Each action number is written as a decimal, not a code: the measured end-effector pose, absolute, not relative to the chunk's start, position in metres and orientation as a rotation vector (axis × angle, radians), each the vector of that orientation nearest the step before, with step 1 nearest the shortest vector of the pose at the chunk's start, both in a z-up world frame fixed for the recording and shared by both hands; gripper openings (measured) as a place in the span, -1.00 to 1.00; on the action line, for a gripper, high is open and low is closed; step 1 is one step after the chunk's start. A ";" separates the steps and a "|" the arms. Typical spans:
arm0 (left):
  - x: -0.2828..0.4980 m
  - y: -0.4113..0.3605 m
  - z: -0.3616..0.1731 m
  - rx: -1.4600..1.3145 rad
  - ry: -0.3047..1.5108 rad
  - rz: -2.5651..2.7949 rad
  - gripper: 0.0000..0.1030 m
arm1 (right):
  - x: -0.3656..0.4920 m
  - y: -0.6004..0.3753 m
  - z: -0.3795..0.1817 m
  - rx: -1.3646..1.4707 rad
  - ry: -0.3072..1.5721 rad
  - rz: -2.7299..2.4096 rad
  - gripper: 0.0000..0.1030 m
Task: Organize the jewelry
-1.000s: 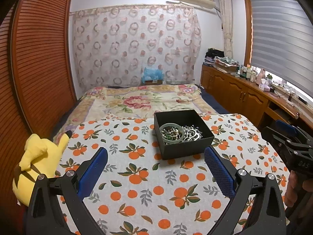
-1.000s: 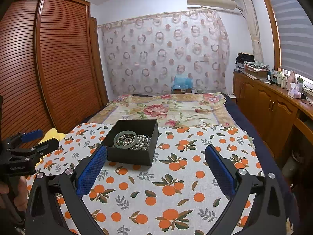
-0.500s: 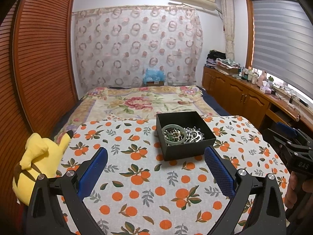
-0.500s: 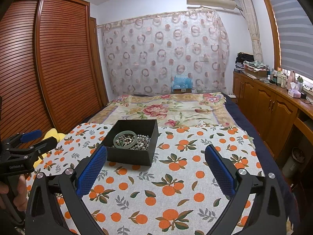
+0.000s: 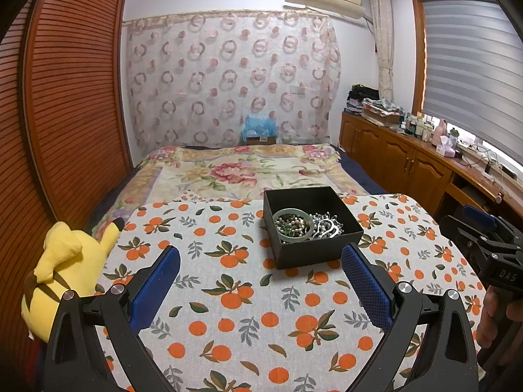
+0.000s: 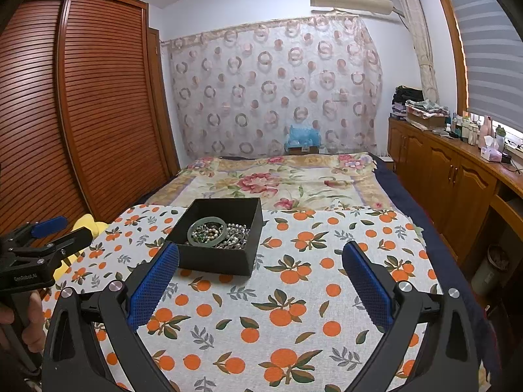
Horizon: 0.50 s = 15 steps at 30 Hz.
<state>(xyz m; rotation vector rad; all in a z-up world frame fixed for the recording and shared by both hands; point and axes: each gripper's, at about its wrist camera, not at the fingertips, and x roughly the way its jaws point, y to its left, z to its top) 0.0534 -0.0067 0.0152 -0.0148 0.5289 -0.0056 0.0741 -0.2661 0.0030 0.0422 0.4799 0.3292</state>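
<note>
A black open box (image 5: 313,248) (image 6: 214,258) stands on the orange-print tablecloth (image 5: 228,300) (image 6: 294,294). Inside lie a pale green bangle (image 5: 292,223) (image 6: 207,227), beaded strands and silver jewelry (image 5: 327,227) (image 6: 237,235). My left gripper (image 5: 260,263) is open and empty, held above the cloth just short of the box. My right gripper (image 6: 260,261) is open and empty, with the box ahead by its left finger. Each gripper shows at the edge of the other's view: the left gripper (image 6: 42,238) and the right gripper (image 5: 483,232).
A yellow plush toy (image 5: 65,271) sits at the table's left edge. A bed with a floral cover (image 5: 242,170) lies beyond the table. A wooden wardrobe (image 6: 81,114) stands left, a wooden cabinet with bottles (image 6: 457,176) right, and a bin (image 6: 490,269) beneath it.
The left wrist view has tilted up a little, so the box sits slightly lower and to the right. The right gripper has barely moved. Both grippers stay open.
</note>
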 end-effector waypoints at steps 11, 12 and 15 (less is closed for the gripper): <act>0.053 -0.007 0.015 -0.011 0.530 -0.004 0.85 | 0.074 -0.266 0.003 0.041 0.480 0.327 0.95; 0.053 -0.007 0.015 -0.010 0.529 -0.004 0.85 | 0.074 -0.267 0.002 0.041 0.480 0.328 0.95; 0.053 -0.007 0.015 -0.012 0.529 -0.005 0.85 | 0.074 -0.267 0.002 0.043 0.479 0.328 0.95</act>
